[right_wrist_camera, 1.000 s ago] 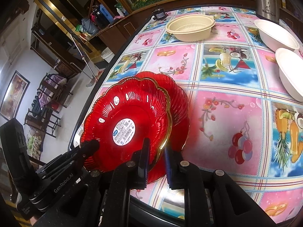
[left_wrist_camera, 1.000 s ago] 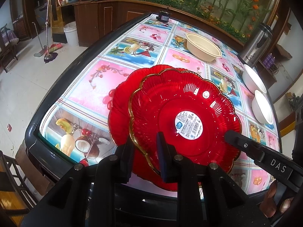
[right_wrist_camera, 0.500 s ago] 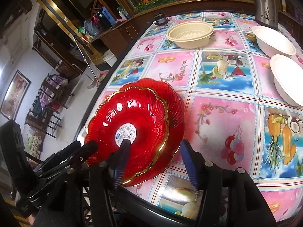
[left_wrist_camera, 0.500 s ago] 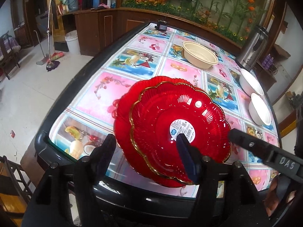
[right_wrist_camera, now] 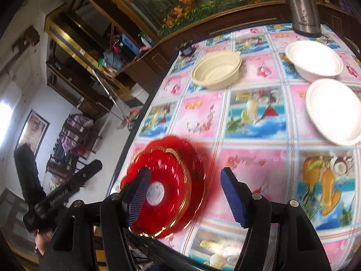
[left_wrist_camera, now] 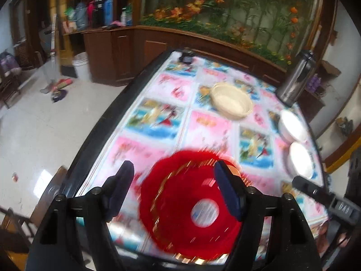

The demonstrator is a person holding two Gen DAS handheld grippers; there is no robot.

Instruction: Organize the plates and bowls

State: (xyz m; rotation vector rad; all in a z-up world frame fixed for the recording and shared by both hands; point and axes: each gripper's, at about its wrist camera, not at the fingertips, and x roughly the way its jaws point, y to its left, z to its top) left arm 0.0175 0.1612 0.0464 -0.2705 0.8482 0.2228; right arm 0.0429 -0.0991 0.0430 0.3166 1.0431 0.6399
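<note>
Red translucent plastic lies nearest us: two scalloped red plates (right_wrist_camera: 167, 189) with gold rims, stacked slightly off-centre on the near left corner of the table (right_wrist_camera: 259, 162), a paper label in the middle of the upper one. Both claws hang above that stack with nothing between their pads. Our left claw (left_wrist_camera: 173, 192) is spreading, its ribbed blue fingers (left_wrist_camera: 226, 192) clear of the rim. Our right claw (right_wrist_camera: 187, 194) is spreading too, the stack below its left finger and bare cloth below its right.

From here the bowls all lie ahead and to the right, so we judge the right claw better placed for them. Closest is one white bowl (right_wrist_camera: 334, 110), wide and shallow with a rolled lip, smooth and matte. Just beyond it sits a second white bowl (right_wrist_camera: 314, 59) of the same shape, near but apart. Left of that stands the cream bowl (right_wrist_camera: 216, 70), deeper, ribbed inside. Farthest is a steel flask (right_wrist_camera: 302, 4).
</note>
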